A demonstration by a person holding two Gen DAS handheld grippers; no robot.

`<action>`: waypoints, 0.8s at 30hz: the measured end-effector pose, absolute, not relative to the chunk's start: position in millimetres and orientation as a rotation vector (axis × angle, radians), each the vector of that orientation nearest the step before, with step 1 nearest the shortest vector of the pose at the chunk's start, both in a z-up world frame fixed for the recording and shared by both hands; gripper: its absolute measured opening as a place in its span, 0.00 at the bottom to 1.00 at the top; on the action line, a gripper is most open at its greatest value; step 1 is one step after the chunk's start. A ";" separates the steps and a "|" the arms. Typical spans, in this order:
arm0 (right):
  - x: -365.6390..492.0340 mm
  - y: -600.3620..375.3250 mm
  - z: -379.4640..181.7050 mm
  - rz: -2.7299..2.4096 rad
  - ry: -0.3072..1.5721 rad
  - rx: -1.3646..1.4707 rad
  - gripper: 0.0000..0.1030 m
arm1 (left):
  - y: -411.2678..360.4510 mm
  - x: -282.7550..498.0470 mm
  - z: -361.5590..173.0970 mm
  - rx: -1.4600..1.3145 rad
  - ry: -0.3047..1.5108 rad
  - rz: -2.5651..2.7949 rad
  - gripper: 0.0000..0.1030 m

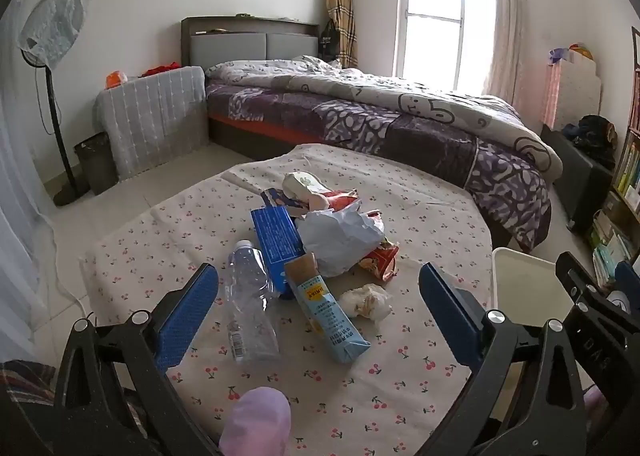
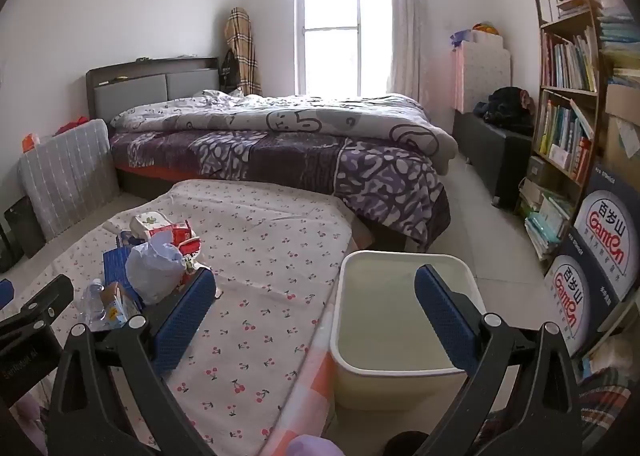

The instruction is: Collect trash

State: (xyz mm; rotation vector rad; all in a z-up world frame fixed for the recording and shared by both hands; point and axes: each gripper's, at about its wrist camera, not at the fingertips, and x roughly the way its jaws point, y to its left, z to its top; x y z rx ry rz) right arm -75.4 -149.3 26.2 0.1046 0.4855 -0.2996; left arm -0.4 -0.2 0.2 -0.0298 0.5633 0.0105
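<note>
A pile of trash lies on the cherry-print tablecloth: a clear plastic bottle, a light blue drink carton, a blue box, a crumpled white bag, a crumpled tissue and red wrappers. My left gripper is open, hovering above the bottle and carton. My right gripper is open and empty, above the table edge beside the white bin, which stands on the floor to the right. The pile also shows in the right wrist view.
A bed stands behind the table. A dark waste basket and a standing fan are at the far left. A bookshelf and Ganten boxes line the right wall.
</note>
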 end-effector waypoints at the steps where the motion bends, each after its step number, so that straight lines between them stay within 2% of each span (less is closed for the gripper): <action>1: -75.5 -149.8 26.5 -0.300 0.486 0.104 0.94 | -0.1 -0.4 0.2 -0.030 0.564 0.011 0.93; 24: -75.3 -143.9 21.9 -0.291 0.485 0.094 0.94 | 8.4 0.8 -3.2 -0.047 0.588 0.016 0.93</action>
